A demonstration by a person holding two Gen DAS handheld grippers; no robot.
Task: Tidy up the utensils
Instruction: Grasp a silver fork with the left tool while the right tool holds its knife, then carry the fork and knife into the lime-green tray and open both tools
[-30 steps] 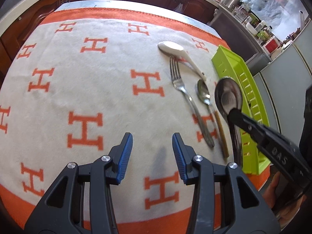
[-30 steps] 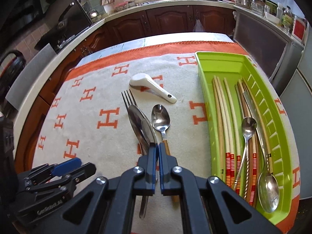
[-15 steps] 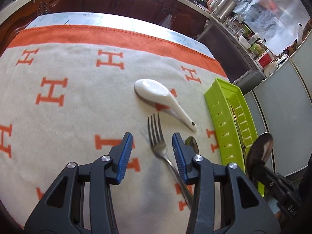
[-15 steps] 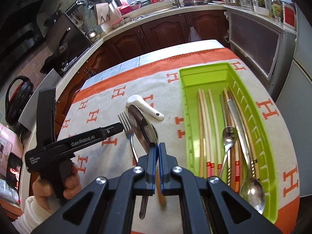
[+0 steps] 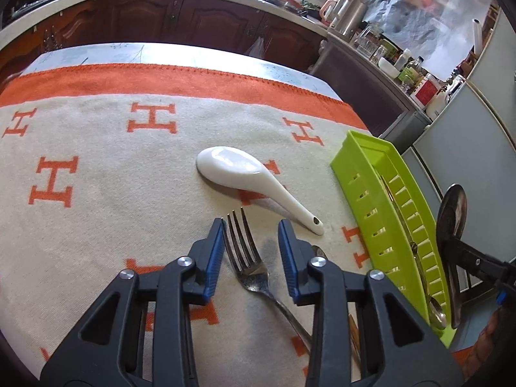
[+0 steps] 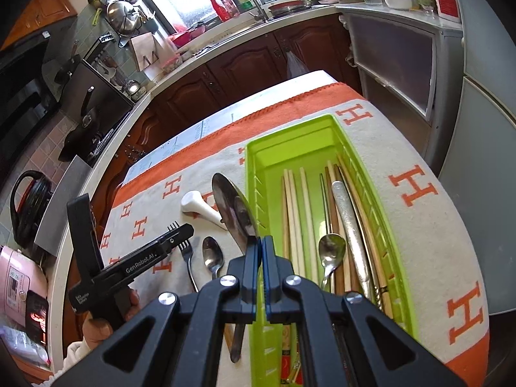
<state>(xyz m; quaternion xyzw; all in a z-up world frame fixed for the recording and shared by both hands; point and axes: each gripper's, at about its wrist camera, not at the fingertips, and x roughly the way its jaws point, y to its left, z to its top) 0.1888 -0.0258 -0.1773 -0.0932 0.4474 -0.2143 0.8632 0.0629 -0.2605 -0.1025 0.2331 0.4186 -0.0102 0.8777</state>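
Worktop [image 5: 96, 54]: covered by a cream blanket [image 5: 96, 177] with orange H marks; carries every item below. Landmark: the tray.

Tray [image 6: 254, 167]: lime green, slotted walls, long axis running away from the person. Holds chopsticks [image 6: 292, 213], a knife [image 6: 350, 225] and a small spoon [image 6: 330, 250], all laid lengthwise.

Right gripper [image 6: 260, 248]: just left of the tray's left wall. Pads pressed together on the handle of a steel spoon [image 6: 230, 208], bowl raised, handle tail hanging below. Judged next: carry it right, over the wall, and lay it along the tray.

Left gripper [image 5: 251, 251]: left of the tray, well apart from it, pointing down at the blanket. Its jaws are closing, with the head of the fork [image 5: 246, 254] between them and the pads not yet touching. This gripper is much the nearer to the fork.

Fork: on the blanket left of the tray, tines pointing away, long axis roughly parallel to the tray, handle running back under the gripper.

Ceramic spoon [image 5: 245, 177]: white, beyond the fork, handle angled toward the tray.

Teaspoon [image 6: 213, 254]: between fork and tray, bowl pointing away.
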